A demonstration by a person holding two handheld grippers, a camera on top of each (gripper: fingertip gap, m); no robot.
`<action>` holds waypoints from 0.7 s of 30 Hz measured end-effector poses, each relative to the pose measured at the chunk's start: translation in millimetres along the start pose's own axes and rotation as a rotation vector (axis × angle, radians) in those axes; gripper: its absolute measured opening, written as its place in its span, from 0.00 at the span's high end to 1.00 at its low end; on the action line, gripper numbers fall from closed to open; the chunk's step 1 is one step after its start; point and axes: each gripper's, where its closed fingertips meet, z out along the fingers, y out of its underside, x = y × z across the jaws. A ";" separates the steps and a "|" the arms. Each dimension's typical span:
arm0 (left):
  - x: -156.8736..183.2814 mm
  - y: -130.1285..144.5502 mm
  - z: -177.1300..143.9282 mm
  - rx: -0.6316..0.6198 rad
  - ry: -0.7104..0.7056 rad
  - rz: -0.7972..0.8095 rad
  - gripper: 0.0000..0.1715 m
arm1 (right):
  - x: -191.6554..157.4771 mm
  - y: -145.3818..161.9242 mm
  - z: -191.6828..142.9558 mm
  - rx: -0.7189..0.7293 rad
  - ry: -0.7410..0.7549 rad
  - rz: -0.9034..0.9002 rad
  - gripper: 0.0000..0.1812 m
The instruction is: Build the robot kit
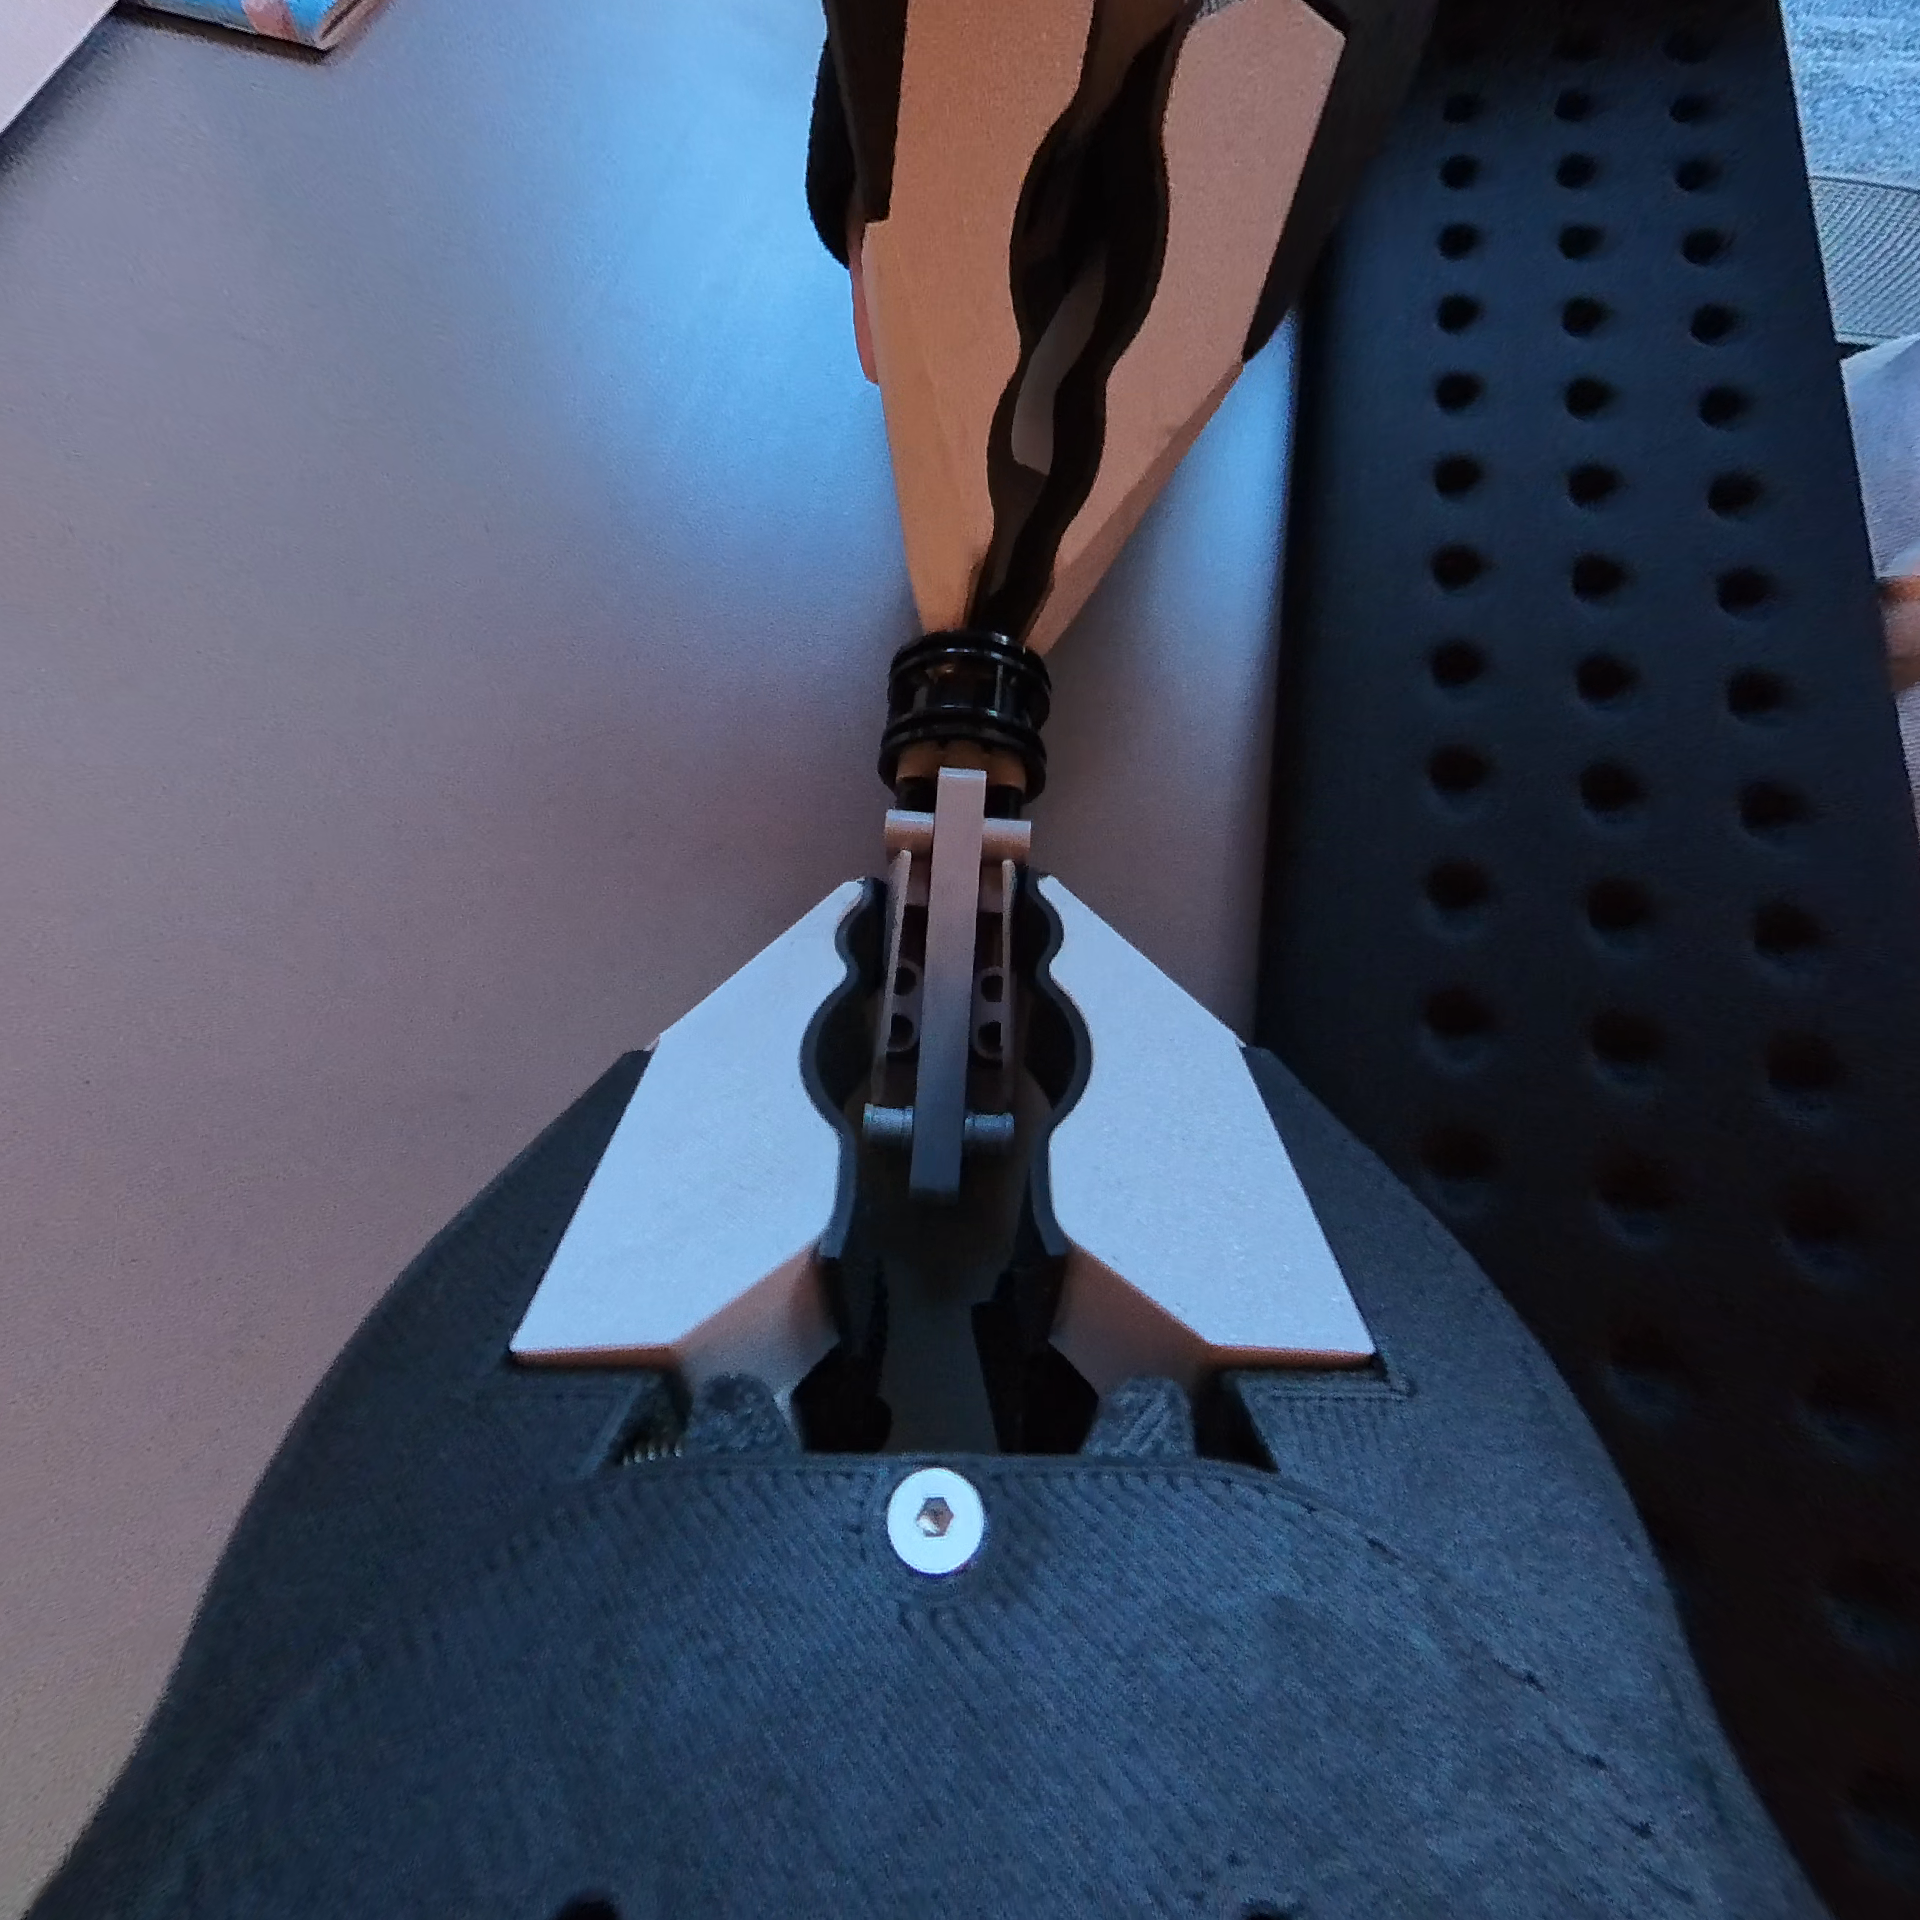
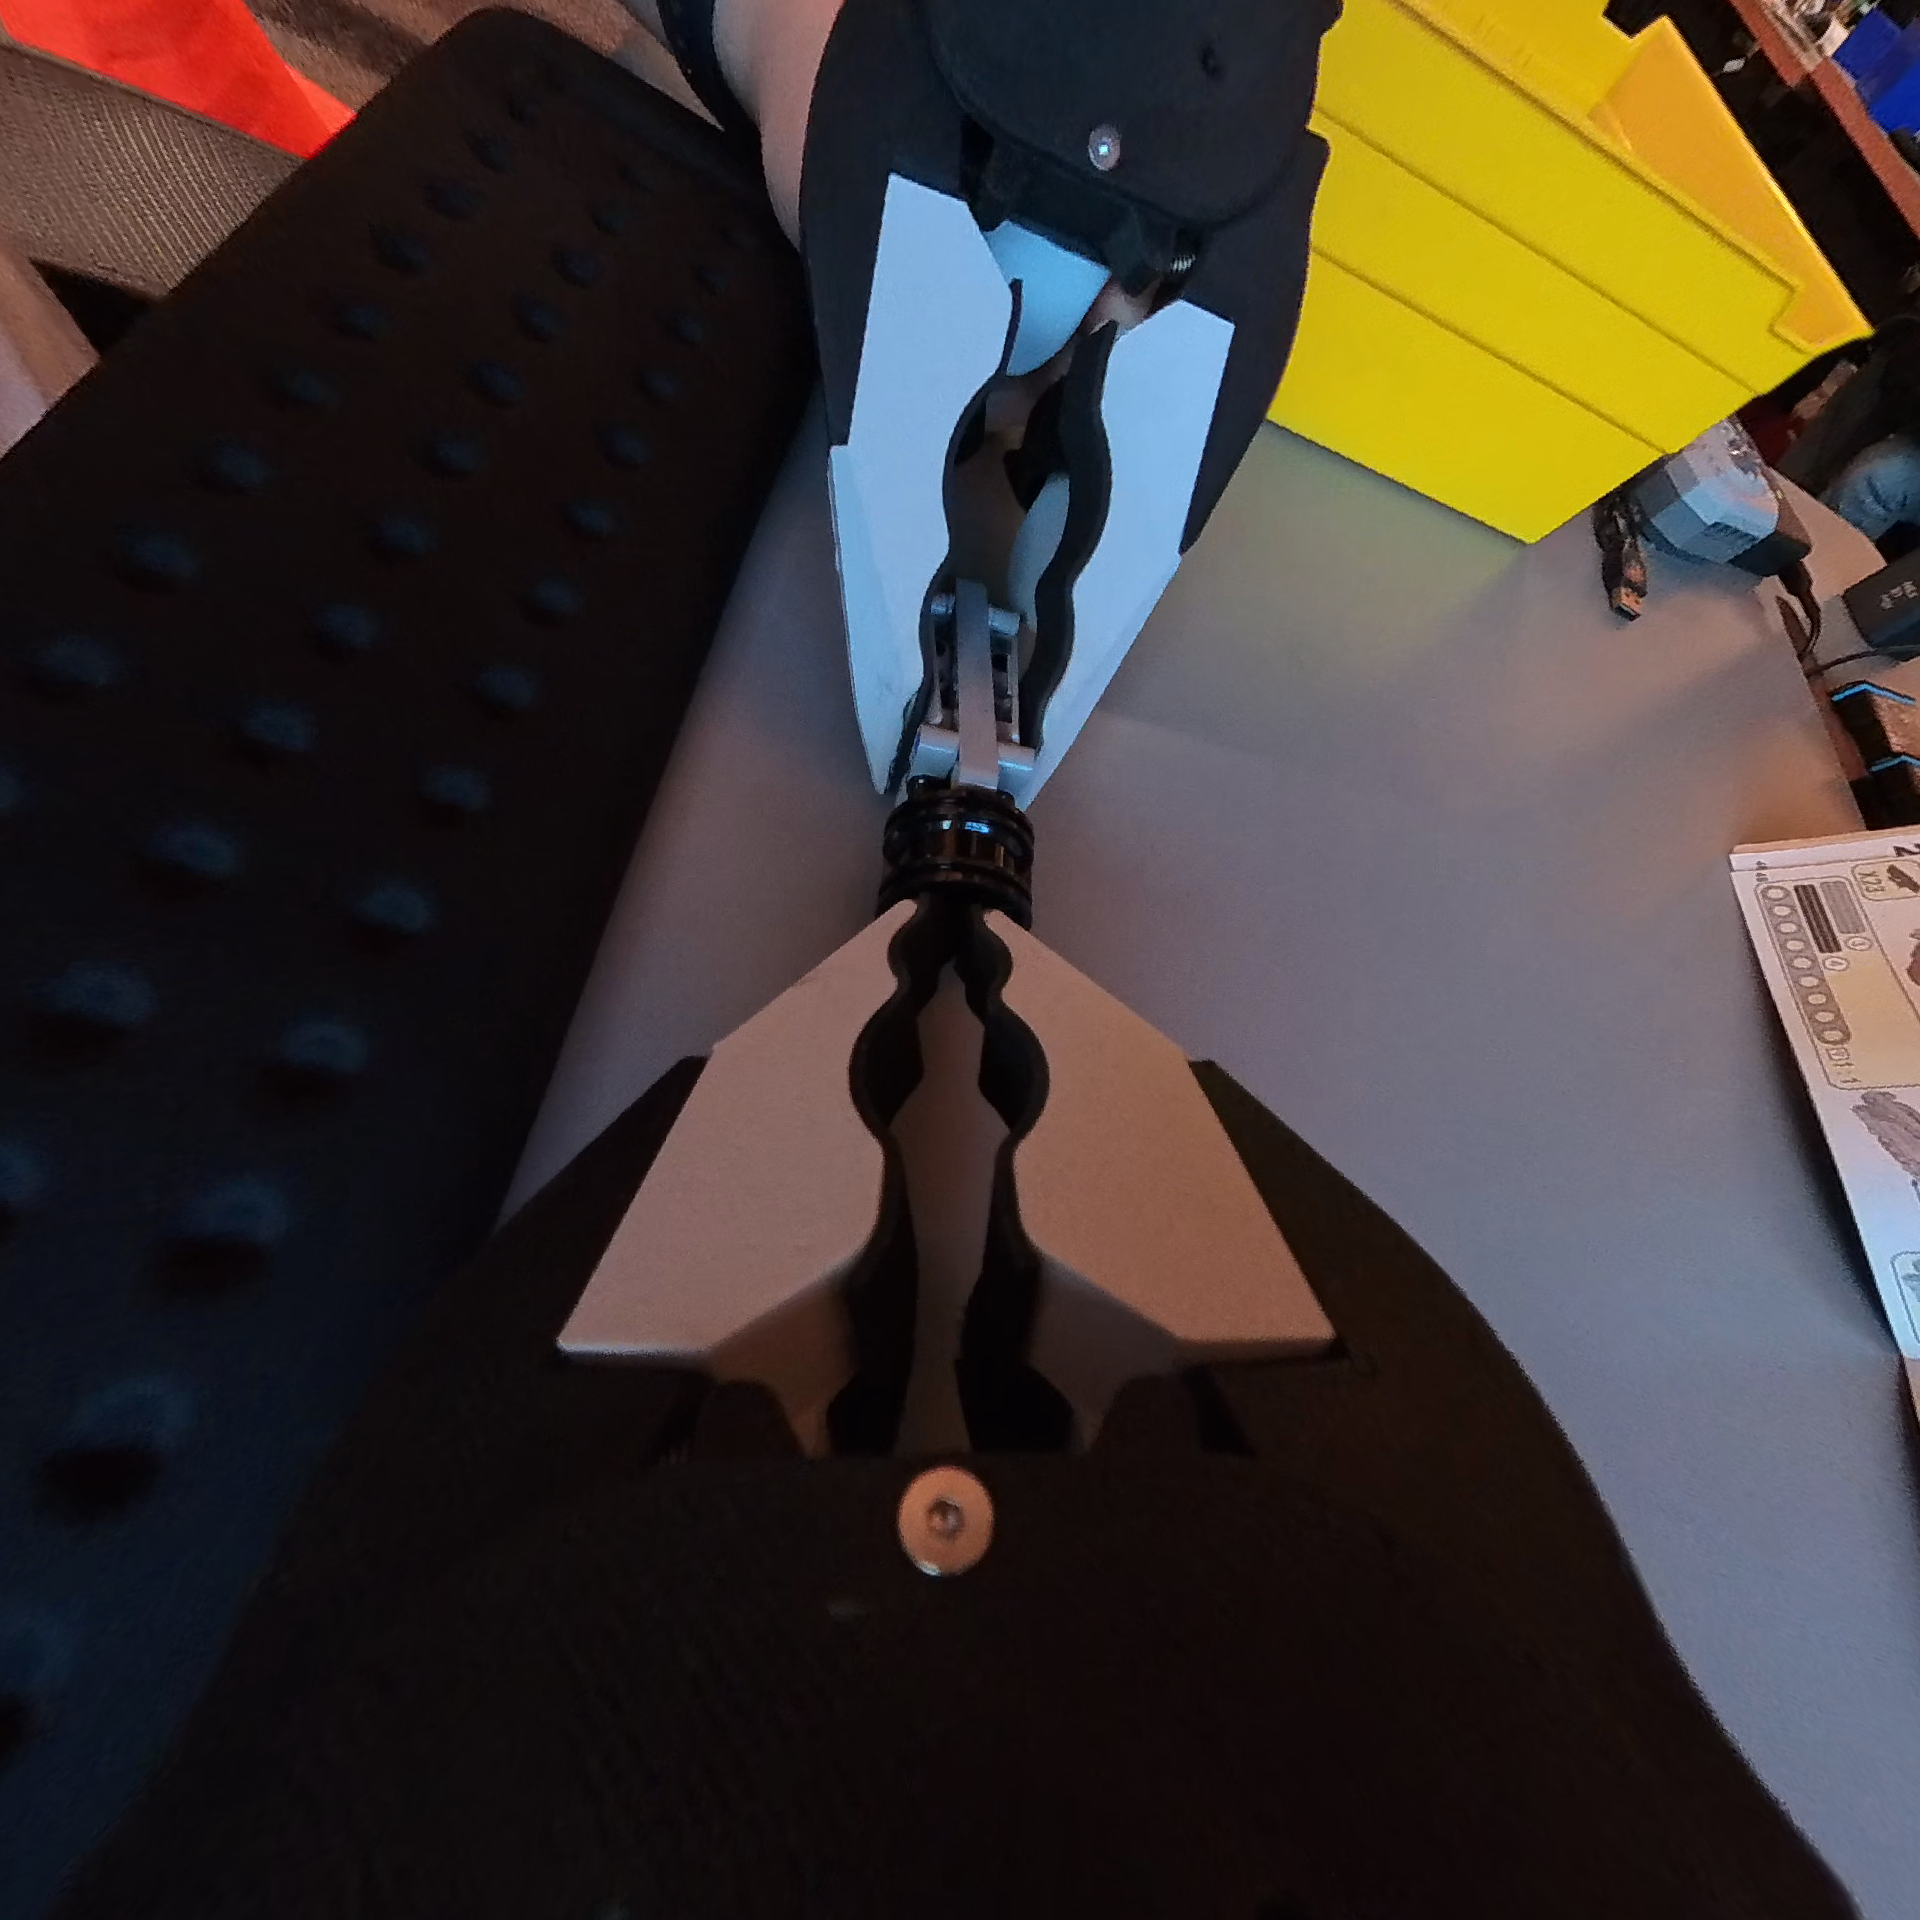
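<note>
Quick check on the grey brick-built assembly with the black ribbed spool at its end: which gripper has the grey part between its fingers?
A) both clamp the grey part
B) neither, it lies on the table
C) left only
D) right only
C: the left gripper is shut on the grey assembly, while the right gripper meets only the black ribbed spool at its fingertips, above the table.

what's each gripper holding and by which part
Both hold one small assembly. The left gripper grips its grey beam frame by the sides. The right gripper pinches the end beyond the black ribbed wheel.
</note>
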 end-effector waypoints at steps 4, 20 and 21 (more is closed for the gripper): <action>0.2 -0.1 0.2 0.000 -0.003 0.005 0.86 | 0.1 -1.5 2.1 -0.007 0.007 0.000 1.00; 0.5 -0.8 1.4 0.001 -0.015 0.022 0.86 | 0.5 -4.0 5.4 -0.096 0.134 -0.044 1.00; 0.5 -0.9 1.6 0.000 -0.019 0.027 0.86 | 1.4 -3.5 5.7 -0.087 0.110 -0.034 1.00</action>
